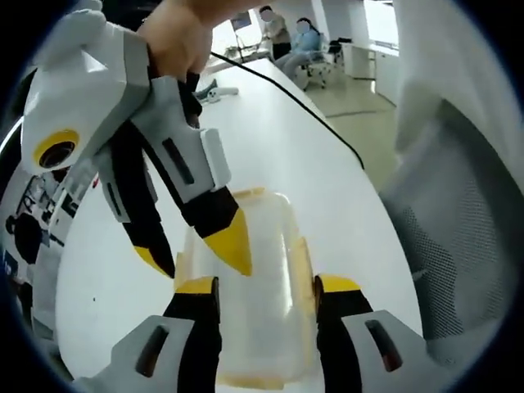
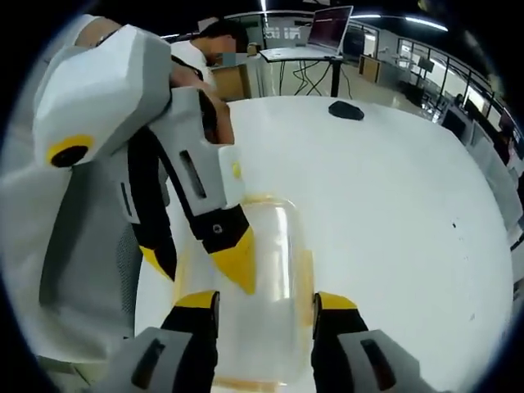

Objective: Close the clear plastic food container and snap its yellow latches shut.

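The clear plastic container (image 1: 266, 246) with yellow latches along its sides lies on the white table (image 1: 311, 155), lid on top. My left gripper (image 1: 266, 286) stands open, its yellow-tipped jaws straddling the container's near end. The right gripper (image 1: 195, 252) reaches in from the upper left, open, one yellow fingertip (image 1: 233, 244) over the lid's left side. In the right gripper view the same container (image 2: 274, 246) lies between my right gripper (image 2: 264, 300) jaws, and the left gripper (image 2: 196, 264) comes down from the left, open, a fingertip (image 2: 237, 260) on the lid's left edge.
A black cable (image 1: 303, 102) runs across the table, and a grey mesh chair (image 1: 467, 221) stands close on the right. People sit far back (image 1: 299, 41). A small dark object (image 2: 345, 109) lies on the table (image 2: 393, 205), with a laptop (image 2: 332, 29) behind.
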A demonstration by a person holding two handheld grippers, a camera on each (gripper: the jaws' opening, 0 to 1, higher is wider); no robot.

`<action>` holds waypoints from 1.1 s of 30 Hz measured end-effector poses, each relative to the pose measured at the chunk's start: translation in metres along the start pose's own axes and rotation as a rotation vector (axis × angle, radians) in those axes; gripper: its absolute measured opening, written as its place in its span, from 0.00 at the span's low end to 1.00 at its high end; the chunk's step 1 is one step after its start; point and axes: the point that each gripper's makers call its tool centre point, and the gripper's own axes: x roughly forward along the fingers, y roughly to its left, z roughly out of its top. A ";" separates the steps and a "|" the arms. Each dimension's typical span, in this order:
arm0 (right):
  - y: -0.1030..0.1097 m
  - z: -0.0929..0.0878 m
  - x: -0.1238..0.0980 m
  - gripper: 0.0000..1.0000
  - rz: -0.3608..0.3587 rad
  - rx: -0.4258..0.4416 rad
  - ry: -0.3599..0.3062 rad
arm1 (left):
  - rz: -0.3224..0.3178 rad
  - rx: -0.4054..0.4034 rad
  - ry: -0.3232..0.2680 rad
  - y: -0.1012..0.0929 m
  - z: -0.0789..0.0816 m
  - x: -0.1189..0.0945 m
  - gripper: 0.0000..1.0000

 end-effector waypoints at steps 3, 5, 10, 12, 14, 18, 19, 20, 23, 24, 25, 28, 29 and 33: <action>0.000 -0.001 0.002 0.44 0.034 0.003 0.014 | 0.000 0.000 0.003 0.000 0.000 0.000 0.43; 0.000 -0.001 0.003 0.44 0.050 0.000 0.023 | -0.001 -0.003 0.000 0.000 -0.001 0.000 0.43; -0.002 -0.002 0.005 0.43 0.096 0.007 0.050 | -0.006 -0.005 0.002 0.001 -0.001 0.000 0.43; -0.003 -0.001 0.005 0.42 0.113 0.012 0.069 | -0.006 -0.006 0.001 0.001 -0.001 0.000 0.43; -0.003 -0.002 0.006 0.42 0.134 0.025 0.082 | -0.005 -0.005 0.005 0.001 -0.001 0.000 0.42; -0.002 -0.006 0.009 0.42 0.220 0.115 0.064 | -0.013 -0.027 -0.019 0.003 -0.002 0.000 0.42; 0.007 -0.005 0.009 0.40 0.286 0.156 0.062 | -0.012 -0.025 -0.019 0.003 -0.003 0.000 0.42; -0.003 -0.007 0.007 0.40 0.263 0.070 0.074 | -0.006 -0.013 -0.012 0.003 -0.002 0.005 0.42; 0.003 -0.001 0.007 0.41 0.257 0.098 0.087 | -0.005 -0.014 -0.002 0.003 -0.002 0.006 0.41; 0.004 -0.001 0.006 0.41 0.254 0.095 0.089 | -0.005 -0.014 -0.002 0.002 -0.002 0.004 0.41; 0.003 -0.003 0.007 0.41 0.250 0.095 0.088 | -0.004 -0.013 -0.003 0.002 -0.002 0.005 0.41; 0.003 -0.004 0.006 0.41 0.242 0.100 0.074 | -0.001 -0.010 0.000 0.001 -0.002 0.004 0.41; 0.002 -0.005 0.007 0.41 0.241 0.101 0.072 | 0.000 -0.011 0.002 0.001 -0.002 0.004 0.41; 0.003 -0.005 0.007 0.41 0.220 0.080 0.078 | 0.010 -0.001 0.006 -0.002 -0.002 0.003 0.40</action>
